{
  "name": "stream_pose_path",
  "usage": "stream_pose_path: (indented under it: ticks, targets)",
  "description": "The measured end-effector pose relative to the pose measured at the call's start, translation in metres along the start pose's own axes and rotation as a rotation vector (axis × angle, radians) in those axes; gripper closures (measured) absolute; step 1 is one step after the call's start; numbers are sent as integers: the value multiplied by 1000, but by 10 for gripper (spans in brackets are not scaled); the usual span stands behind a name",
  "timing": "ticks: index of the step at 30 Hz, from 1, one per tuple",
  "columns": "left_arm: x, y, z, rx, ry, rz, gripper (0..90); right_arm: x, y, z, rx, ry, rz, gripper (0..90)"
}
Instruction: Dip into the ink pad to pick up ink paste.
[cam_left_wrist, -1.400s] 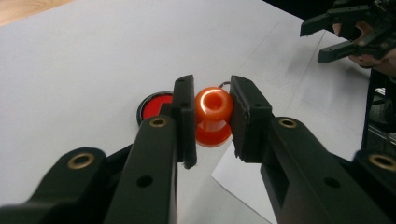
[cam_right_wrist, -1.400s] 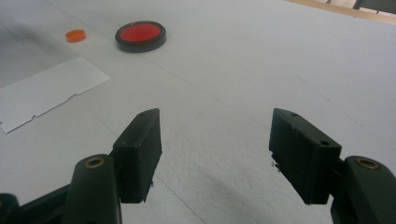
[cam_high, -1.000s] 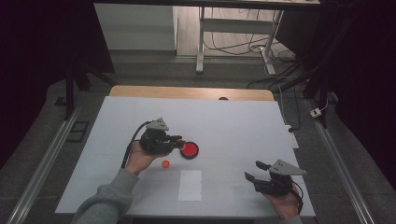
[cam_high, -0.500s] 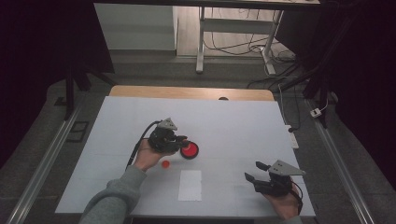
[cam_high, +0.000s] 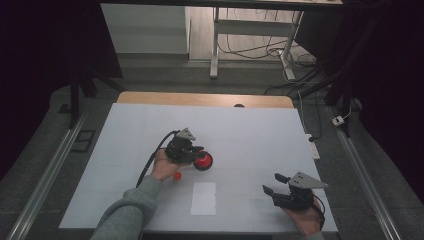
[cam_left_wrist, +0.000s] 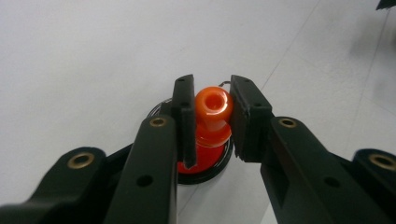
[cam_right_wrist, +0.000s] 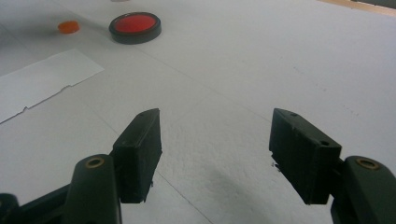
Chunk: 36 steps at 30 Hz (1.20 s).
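High view: white worktop (cam_high: 150, 125), left gripper (cam_high: 192, 154) near its middle, held in a hand with a grey sleeve (cam_high: 125, 217) behind it. Tip of that gripper right at a red disc with a black rim (cam_high: 204, 161). Small orange cap (cam_high: 177, 175) lying on the sheet just beside the hand, apart from the disc. White paper slip (cam_high: 204, 198) flat on the worktop nearer the front edge, between the two hands. Right gripper (cam_high: 274, 186) low at the front right corner, well apart from the disc, jaws spread with nothing between.

Left gripper view: jaws closed on an orange peg (cam_left_wrist: 214, 105) with a rounded, hollow-topped head, one pad on each side of the head. Peg upright, directly over the red disc (cam_left_wrist: 205, 158); whether its foot touches the disc, hard to tell. Bare white surface all around.

Right gripper view: jaws open wide, only white worktop (cam_right_wrist: 280, 70) visible in the gap. Red disc (cam_right_wrist: 135, 25) far off at the upper left, orange cap (cam_right_wrist: 68, 27) just to its left, torn-edged paper slip (cam_right_wrist: 42, 81) nearer, at the left.
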<state>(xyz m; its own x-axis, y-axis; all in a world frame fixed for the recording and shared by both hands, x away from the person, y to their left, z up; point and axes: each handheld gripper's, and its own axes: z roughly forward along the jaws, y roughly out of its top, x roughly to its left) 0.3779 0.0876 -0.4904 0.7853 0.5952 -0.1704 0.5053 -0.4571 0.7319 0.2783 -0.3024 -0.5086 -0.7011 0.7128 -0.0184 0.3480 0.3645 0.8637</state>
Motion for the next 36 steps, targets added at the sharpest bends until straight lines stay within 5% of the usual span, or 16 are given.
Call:
stream_pose_path:
  ticks: [27,36]
  targets:
    - [4,-11,22,38,29,3,727,0,-1,0,5,-3,-4,340]
    - [-3,-10,22,56,65,39,728,0,-1,1,5,-1,-4,340]
